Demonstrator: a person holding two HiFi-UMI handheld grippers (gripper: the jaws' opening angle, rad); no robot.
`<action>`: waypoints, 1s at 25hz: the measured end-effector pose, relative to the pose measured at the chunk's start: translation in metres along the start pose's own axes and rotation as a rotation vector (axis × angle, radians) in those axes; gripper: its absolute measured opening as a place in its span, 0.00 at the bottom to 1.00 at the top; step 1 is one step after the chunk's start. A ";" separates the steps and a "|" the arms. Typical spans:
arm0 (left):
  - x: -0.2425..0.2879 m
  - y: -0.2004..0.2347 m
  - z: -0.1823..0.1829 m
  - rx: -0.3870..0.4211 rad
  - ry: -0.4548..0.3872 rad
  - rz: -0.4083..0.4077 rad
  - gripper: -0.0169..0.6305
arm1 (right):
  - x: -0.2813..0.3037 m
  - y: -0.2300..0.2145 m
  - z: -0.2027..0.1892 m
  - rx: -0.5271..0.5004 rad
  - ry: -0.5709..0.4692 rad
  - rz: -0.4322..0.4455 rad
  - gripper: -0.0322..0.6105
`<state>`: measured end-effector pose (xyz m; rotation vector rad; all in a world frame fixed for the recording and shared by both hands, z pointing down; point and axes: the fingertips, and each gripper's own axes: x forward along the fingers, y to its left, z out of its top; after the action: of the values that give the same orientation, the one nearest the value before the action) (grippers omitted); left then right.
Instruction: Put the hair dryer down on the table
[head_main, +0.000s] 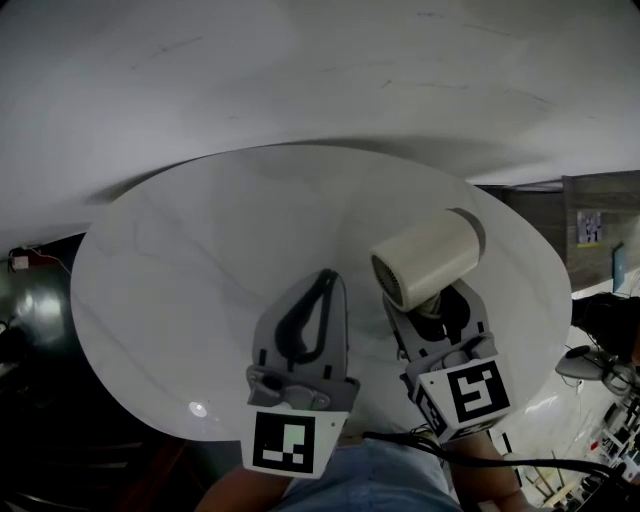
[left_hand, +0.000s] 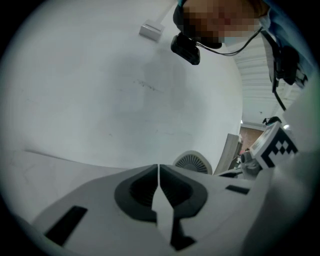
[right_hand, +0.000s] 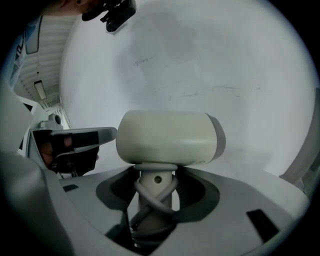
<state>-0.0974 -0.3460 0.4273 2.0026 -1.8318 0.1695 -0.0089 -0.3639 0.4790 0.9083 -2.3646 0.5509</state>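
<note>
A cream hair dryer (head_main: 428, 258) is held above the round white table (head_main: 170, 270), its barrel lying crosswise. My right gripper (head_main: 441, 303) is shut on its handle, which has the grey cord wound round it (right_hand: 155, 195). In the right gripper view the barrel (right_hand: 167, 137) sits just above the jaws of the right gripper (right_hand: 156, 186). My left gripper (head_main: 326, 280) hovers over the table to the left of the dryer, shut on nothing. In the left gripper view the left gripper (left_hand: 158, 174) has its jaws meeting, and the dryer's rear grille (left_hand: 193, 162) shows just past them.
Dark floor surrounds the table, with cables and clutter (head_main: 600, 370) at the right and a wooden panel (head_main: 600, 215) beyond the table's right rim. A white wall (head_main: 300, 70) stands behind the table. A small white item (head_main: 20, 262) lies off the table's left edge.
</note>
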 end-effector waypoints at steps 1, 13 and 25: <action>0.000 0.002 -0.001 -0.003 0.002 0.005 0.05 | 0.003 0.001 -0.001 -0.006 0.018 -0.004 0.41; -0.003 0.025 -0.012 -0.050 0.015 0.099 0.05 | 0.029 -0.004 -0.023 -0.081 0.174 -0.022 0.41; -0.014 0.037 -0.017 -0.078 0.012 0.148 0.05 | 0.046 -0.004 -0.044 -0.117 0.292 -0.008 0.41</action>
<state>-0.1324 -0.3279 0.4458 1.8110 -1.9491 0.1508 -0.0204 -0.3647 0.5422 0.7305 -2.1049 0.5000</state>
